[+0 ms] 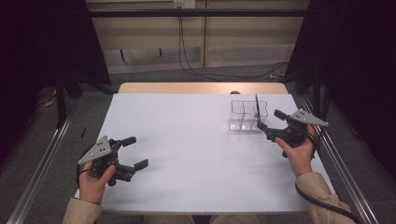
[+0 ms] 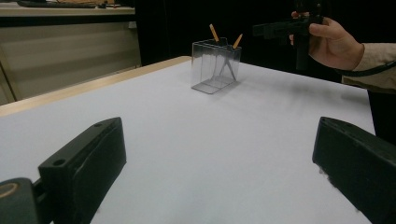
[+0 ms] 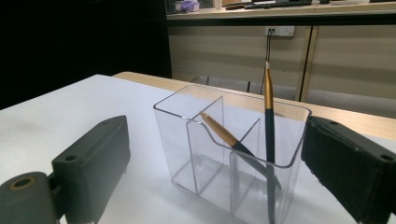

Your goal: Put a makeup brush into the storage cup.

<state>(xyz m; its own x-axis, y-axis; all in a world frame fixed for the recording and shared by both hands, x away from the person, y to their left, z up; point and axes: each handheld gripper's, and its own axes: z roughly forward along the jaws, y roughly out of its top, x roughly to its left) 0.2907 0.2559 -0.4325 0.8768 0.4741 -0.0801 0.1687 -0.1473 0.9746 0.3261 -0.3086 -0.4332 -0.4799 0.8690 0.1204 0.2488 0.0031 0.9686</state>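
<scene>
White worktop (image 1: 187,154) in a dark room | clear holder (image 3: 224,154) with two pens (image 3: 269,126) far right | both grippers' fingers wide apart, empty | right gripper (image 1: 271,122) near: a bump could tip it

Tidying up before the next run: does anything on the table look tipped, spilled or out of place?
Nothing stands out. The clear organizer stands upright, and the two brushes lean inside it. Both the left gripper and the right gripper have open jaws.
</scene>
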